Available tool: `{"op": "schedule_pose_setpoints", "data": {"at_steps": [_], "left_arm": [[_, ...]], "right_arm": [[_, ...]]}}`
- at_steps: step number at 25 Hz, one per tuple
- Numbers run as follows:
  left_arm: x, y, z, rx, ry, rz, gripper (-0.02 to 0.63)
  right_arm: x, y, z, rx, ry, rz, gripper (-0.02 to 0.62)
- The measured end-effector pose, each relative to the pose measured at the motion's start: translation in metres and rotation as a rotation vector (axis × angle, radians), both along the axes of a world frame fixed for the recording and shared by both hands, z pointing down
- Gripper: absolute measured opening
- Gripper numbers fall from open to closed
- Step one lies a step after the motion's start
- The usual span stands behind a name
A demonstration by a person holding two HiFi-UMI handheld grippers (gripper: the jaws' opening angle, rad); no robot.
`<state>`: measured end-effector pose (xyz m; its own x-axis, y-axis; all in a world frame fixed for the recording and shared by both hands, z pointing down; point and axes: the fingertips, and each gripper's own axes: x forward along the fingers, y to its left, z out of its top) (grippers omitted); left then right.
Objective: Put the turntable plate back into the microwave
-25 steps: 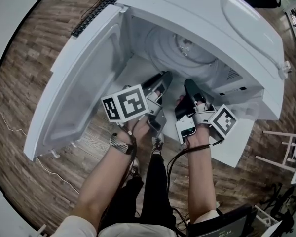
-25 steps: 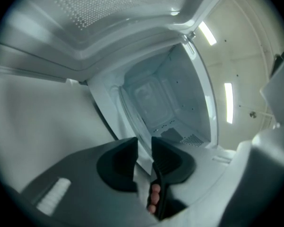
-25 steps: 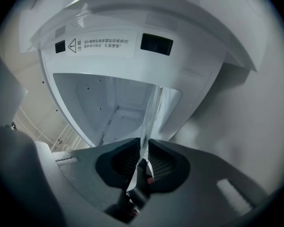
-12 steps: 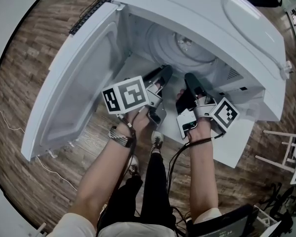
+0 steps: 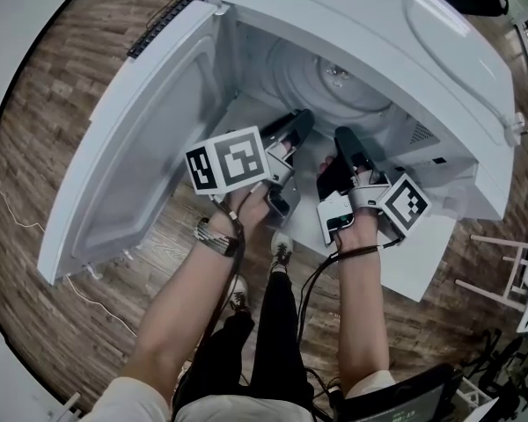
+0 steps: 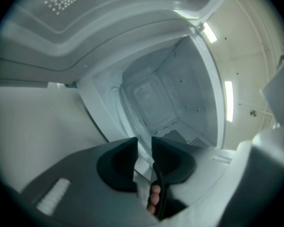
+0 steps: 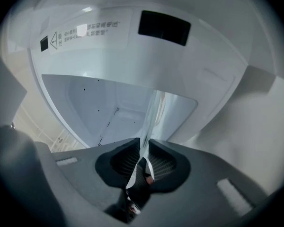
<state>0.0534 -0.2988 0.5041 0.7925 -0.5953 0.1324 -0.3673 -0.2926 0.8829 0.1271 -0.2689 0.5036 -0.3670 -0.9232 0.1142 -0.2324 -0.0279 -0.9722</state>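
Two grippers share one load: the left gripper (image 6: 145,140) and the right gripper (image 7: 144,143) are each narrowed onto the near rim of the clear turntable plate (image 5: 333,79), pads pressing the glass from either face. They grip side by side, probably so the wide disc stays level and does not swing as it goes in. Just ahead of both, the plate lies inside the microwave (image 5: 378,25), most of it already past the opening. The job looks close to done, though neither gripper has let go. Off to the left gripper's outer side the door (image 5: 141,148) stands swung fully wide, leaving both forearms room. Only the head view takes in the plate's whole round outline, the door and the two marker cubes (image 5: 229,167). Only the gripper views show the hold itself. From the right gripper, the glass rises edge-on as a bright sliver from between the pads, with a printed warning label (image 7: 85,32) beyond. From the left, a fingertip (image 6: 154,200) shows beneath the jaws, and the cavity's back wall (image 6: 151,98) lies far ahead. No view shows whether the plate rests on its support.
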Motion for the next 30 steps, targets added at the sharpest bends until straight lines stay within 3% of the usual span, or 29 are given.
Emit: {"op": "schedule_pose_setpoints", "data": {"at_steps": [9, 16, 20, 26, 30], "left_arm": [[0.000, -0.006, -0.003, -0.014, 0.030, -0.024, 0.101], [0.003, -0.011, -0.008, -0.018, 0.042, -0.044, 0.097], [0.004, -0.012, -0.006, -0.035, 0.047, -0.064, 0.085], [0.004, -0.013, -0.001, -0.057, 0.058, -0.081, 0.080], [0.005, -0.014, -0.001, -0.041, 0.013, -0.070, 0.089]], "right_arm": [[0.001, -0.005, -0.005, 0.011, 0.036, 0.018, 0.063], [0.002, -0.010, -0.009, 0.020, 0.123, 0.036, 0.066], [-0.003, -0.006, -0.008, 0.023, 0.254, 0.011, 0.098], [-0.012, 0.008, 0.004, -0.010, 0.217, 0.001, 0.100], [-0.011, 0.009, 0.010, -0.025, 0.216, -0.004, 0.100]]}}
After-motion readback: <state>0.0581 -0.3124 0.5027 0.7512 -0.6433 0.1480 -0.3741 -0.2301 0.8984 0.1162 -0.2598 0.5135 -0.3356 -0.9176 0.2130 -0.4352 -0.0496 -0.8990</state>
